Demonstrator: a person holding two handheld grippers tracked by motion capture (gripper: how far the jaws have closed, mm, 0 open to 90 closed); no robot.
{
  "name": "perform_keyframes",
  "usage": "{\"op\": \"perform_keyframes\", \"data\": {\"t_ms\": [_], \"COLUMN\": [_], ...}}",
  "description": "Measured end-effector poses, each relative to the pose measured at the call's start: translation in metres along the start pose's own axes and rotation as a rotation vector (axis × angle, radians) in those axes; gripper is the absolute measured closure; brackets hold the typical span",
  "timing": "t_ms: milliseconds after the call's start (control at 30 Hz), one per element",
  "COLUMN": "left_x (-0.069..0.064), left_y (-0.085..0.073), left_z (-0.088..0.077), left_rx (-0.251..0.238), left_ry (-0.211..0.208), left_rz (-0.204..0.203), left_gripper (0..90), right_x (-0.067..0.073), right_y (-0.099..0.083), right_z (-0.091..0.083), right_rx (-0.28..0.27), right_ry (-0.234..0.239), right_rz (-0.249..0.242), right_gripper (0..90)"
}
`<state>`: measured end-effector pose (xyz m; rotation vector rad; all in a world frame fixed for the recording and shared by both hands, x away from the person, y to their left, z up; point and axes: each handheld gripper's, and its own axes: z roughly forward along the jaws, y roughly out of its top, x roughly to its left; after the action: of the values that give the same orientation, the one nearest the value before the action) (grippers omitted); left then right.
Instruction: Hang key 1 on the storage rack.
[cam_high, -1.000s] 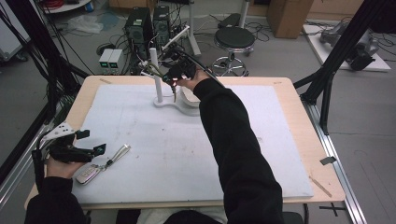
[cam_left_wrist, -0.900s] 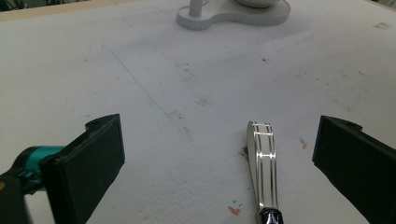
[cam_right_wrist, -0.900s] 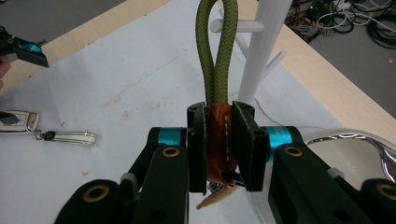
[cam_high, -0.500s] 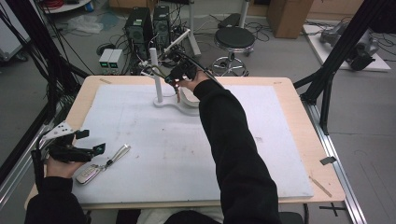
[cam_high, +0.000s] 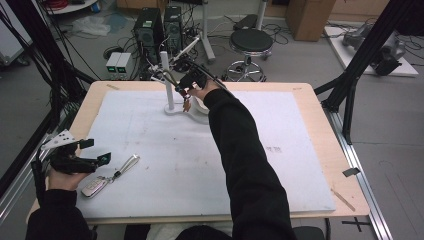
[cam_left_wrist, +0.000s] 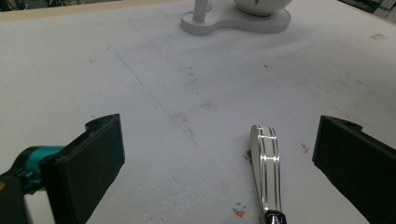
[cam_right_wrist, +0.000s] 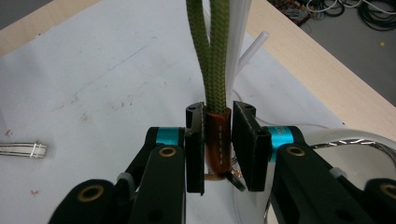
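My right gripper (cam_right_wrist: 218, 145) is shut on the brown leather tab (cam_right_wrist: 217, 128) of a keychain, and a green cord loop (cam_right_wrist: 212, 51) rises from the tab. Its jaws have just eased slightly wider, with the tab still between them. In the high view this gripper (cam_high: 186, 94) hangs beside the white stand's post (cam_high: 169, 92), just above the white bowl (cam_high: 201, 106). My left gripper (cam_high: 95, 151) rests open at the table's near left. A metal strap (cam_left_wrist: 266, 172) lies on the mat between its jaws (cam_left_wrist: 224, 147), untouched, and it leads to a key fob (cam_high: 94, 187).
The stand's white base (cam_left_wrist: 233, 21) and its bowl (cam_left_wrist: 261, 5) sit at the far middle of the white mat (cam_high: 280, 165). Black frame legs (cam_high: 350, 95) stand at the table's right, and cables and a stool (cam_high: 249, 42) lie beyond the far edge.
My right gripper has sunk a little beside the post toward the bowl, carrying the keychain. The left gripper has stayed put.
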<state>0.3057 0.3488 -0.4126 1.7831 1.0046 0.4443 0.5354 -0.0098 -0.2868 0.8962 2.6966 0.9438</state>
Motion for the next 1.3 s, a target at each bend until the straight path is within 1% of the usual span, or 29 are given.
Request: {"op": "perform_keyframes", "data": {"t_ms": [33, 67, 100, 133, 167, 200, 233, 267, 300, 333, 433, 467, 500, 533, 633, 667, 700, 733, 767, 800, 900, 933, 967, 1000, 1033, 1067, 1133, 1200, 1300], "left_x": [0.0, 0.001, 0.001, 0.001, 0.001, 0.0, 0.0, 0.001, 0.001, 0.0, 0.0, -0.001, -0.001, -0.001, -0.001, -0.001, -0.001, -0.002, -0.002, -0.002, -0.002, -0.003, -0.003, -0.003, -0.003, -0.003, -0.003, -0.003, -0.003], "left_y": [0.0, -0.001, -0.001, -0.001, -0.001, -0.001, -0.001, -0.001, -0.001, -0.001, -0.001, -0.001, -0.001, -0.001, -0.001, -0.001, -0.001, -0.001, -0.001, -0.001, -0.001, -0.001, -0.001, -0.001, -0.001, -0.001, -0.001, -0.001, -0.002], "left_z": [0.0, 0.0, 0.0, -0.001, -0.001, -0.001, -0.001, -0.001, -0.001, -0.001, 0.0, 0.0, 0.0, 0.0, 0.0, 0.0, -0.001, -0.001, -0.001, -0.001, -0.001, 0.0, 0.0, 0.0, 0.0, 0.0, 0.0, -0.001, 0.0], "left_rx": [-0.002, -0.003, -0.003, 0.001, 0.001, 0.0, 0.0, -0.002, -0.002, 0.002, 0.006, 0.007, 0.007, 0.006, 0.004, 0.005, 0.005, 0.005, 0.006, 0.005, 0.011, 0.014, 0.016, 0.02, 0.022, 0.024, 0.023, 0.021, 0.022], "left_ry": [-0.001, 0.001, 0.001, -0.001, -0.001, 0.002, 0.002, 0.004, 0.004, 0.006, 0.007, 0.007, 0.007, 0.005, 0.004, 0.006, 0.006, 0.008, 0.007, 0.007, 0.007, 0.007, 0.007, 0.007, 0.007, 0.009, 0.01, 0.013, 0.012], "left_rz": [-0.002, -0.004, -0.004, -0.003, -0.003, -0.002, -0.002, -0.003, -0.003, 0.0, 0.004, 0.002, 0.002, 0.003, 0.001, 0.001, 0.002, 0.003, 0.004, 0.003, 0.003, 0.006, 0.007, 0.01, 0.01, 0.01, 0.01, 0.01, 0.009], "left_gripper": [2.7, 2.7, 2.7, 2.7, 2.7, 2.7, 2.7, 2.7, 2.7, 2.7, 2.7, 2.7, 2.7, 2.7, 2.7, 2.7, 2.7, 2.7, 2.7, 2.7, 2.7, 2.7, 2.7, 2.7, 2.7, 2.7, 2.7, 2.7, 2.7], "right_x": [0.0, 0.0, 0.0, -0.002, -0.002, -0.005, -0.005, -0.006, -0.006, -0.009, -0.012, -0.012, -0.012, -0.01, -0.01, -0.01, -0.01, -0.013, -0.013, -0.015, -0.017, -0.017, -0.017, -0.018, -0.018, -0.018, -0.018, -0.018, -0.018], "right_y": [0.0, 0.0, 0.0, -0.001, -0.001, -0.004, -0.004, -0.008, -0.008, -0.013, -0.018, -0.023, -0.023, -0.031, -0.038, -0.045, -0.045, -0.053, -0.053, -0.061, -0.067, -0.072, -0.072, -0.078, -0.078, -0.084, -0.086, -0.091, -0.096], "right_z": [0.0, -0.002, -0.002, -0.006, -0.006, -0.012, -0.012, -0.018, -0.018, -0.024, -0.031, -0.039, -0.039, -0.047, -0.052, -0.056, -0.056, -0.059, -0.059, -0.062, -0.064, -0.068, -0.068, -0.072, -0.072, -0.075, -0.075, -0.079, -0.082], "right_rx": [0.0, -0.02, -0.02, -0.035, -0.035, -0.049, -0.049, -0.062, -0.062, -0.085, -0.093, -0.107, -0.107, -0.159, -0.172, -0.173, -0.173, -0.186, -0.186, -0.202, -0.193, -0.2, -0.2, -0.223, -0.223, -0.226, -0.222, -0.21, -0.223], "right_ry": [0.0, 0.008, 0.008, 0.018, 0.018, 0.039, 0.039, 0.027, 0.027, 0.009, 0.01, -0.007, -0.007, 0.007, 0.001, -0.025, -0.025, -0.039, -0.039, -0.059, -0.064, -0.082, -0.082, -0.076, -0.076, -0.08, -0.083, -0.098, -0.089], "right_rz": [0.0, 0.006, 0.006, 0.007, 0.007, 0.004, 0.004, 0.022, 0.022, 0.029, 0.047, 0.038, 0.038, 0.031, 0.032, 0.039, 0.039, 0.049, 0.049, 0.068, 0.072, 0.065, 0.065, 0.072, 0.072, 0.075, 0.082, 0.068, 0.072], "right_gripper": [74.0, 65.5, 65.5, 51.7, 51.7, 35.0, 35.0, 24.1, 24.1, 13.0, 10.0, 2.3, 2.3, 0.6, 0.6, 0.6, 0.6, 0.6, 0.6, 0.5, 0.6, 0.6, 0.6, 0.6, 0.6, 0.6, 0.6, 0.6, 0.6]}}
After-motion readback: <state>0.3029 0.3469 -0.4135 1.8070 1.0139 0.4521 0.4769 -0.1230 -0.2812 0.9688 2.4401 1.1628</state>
